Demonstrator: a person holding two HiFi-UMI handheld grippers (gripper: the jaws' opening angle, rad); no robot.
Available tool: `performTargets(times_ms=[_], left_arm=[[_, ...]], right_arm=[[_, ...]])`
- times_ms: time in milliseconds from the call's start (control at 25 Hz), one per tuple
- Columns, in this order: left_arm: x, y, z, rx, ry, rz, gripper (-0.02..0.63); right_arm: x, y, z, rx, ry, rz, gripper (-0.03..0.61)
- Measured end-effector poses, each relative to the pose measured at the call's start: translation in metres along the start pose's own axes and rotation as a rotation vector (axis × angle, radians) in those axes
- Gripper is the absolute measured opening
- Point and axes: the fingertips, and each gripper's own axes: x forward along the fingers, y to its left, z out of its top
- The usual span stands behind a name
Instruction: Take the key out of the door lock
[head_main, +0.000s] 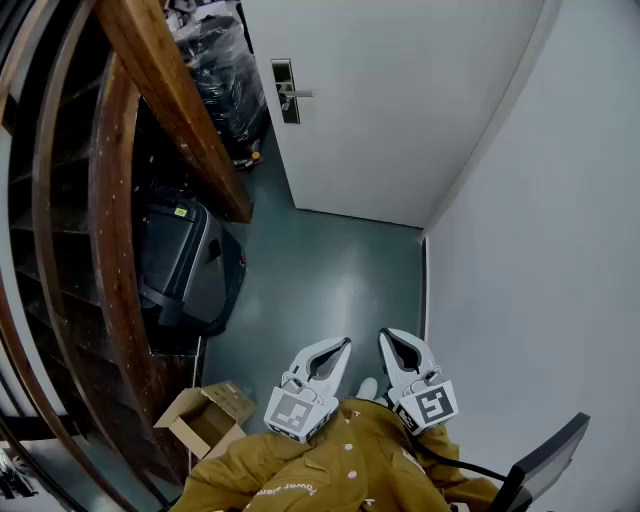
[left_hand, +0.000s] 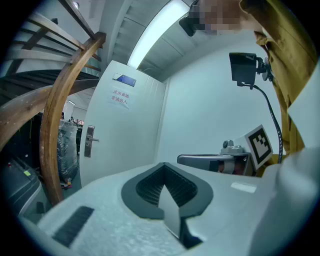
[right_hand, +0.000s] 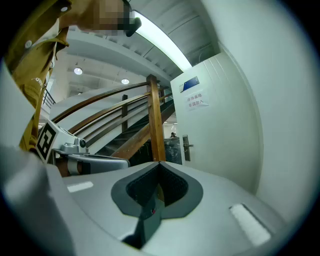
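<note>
A white door (head_main: 400, 100) stands at the far end of the narrow floor, with a metal lock plate and lever handle (head_main: 285, 92) near its left edge. The same plate shows small in the left gripper view (left_hand: 89, 141) and in the right gripper view (right_hand: 186, 147). A key is too small to make out in any view. My left gripper (head_main: 345, 343) and right gripper (head_main: 383, 335) hang side by side close to my body, far from the door. Both are shut with nothing in them. Each gripper points towards the door (left_hand: 125, 135).
A curved wooden stair rail (head_main: 170, 90) runs along the left. Below it sit a black case (head_main: 185, 265) and an open cardboard box (head_main: 205, 415). Plastic-wrapped dark bundles (head_main: 225, 80) stand left of the door. A plain wall (head_main: 540, 250) closes the right side.
</note>
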Motion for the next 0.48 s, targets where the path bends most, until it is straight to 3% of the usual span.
performTargets(times_ms=[120,240,480], left_arm=[[-0.003,-0.0009,-0.0059,-0.014,0.074,0.014,-0.003],[-0.0035,-0.0018,-0.0088,-0.019,0.095,0.017,-0.003],[-0.002,-0.0037,-0.0072,-0.008,0.06,0.013,-0.003]], right_arm=[[-0.0031,-0.0013,0.0023,0.027,-0.014,0.003,0.005],[-0.0042,-0.0037,0.0035,0.035,-0.018,-0.001,0.005],[-0.0056,-0.0051,0.0039,0.042,-0.025,0.003,0.005]])
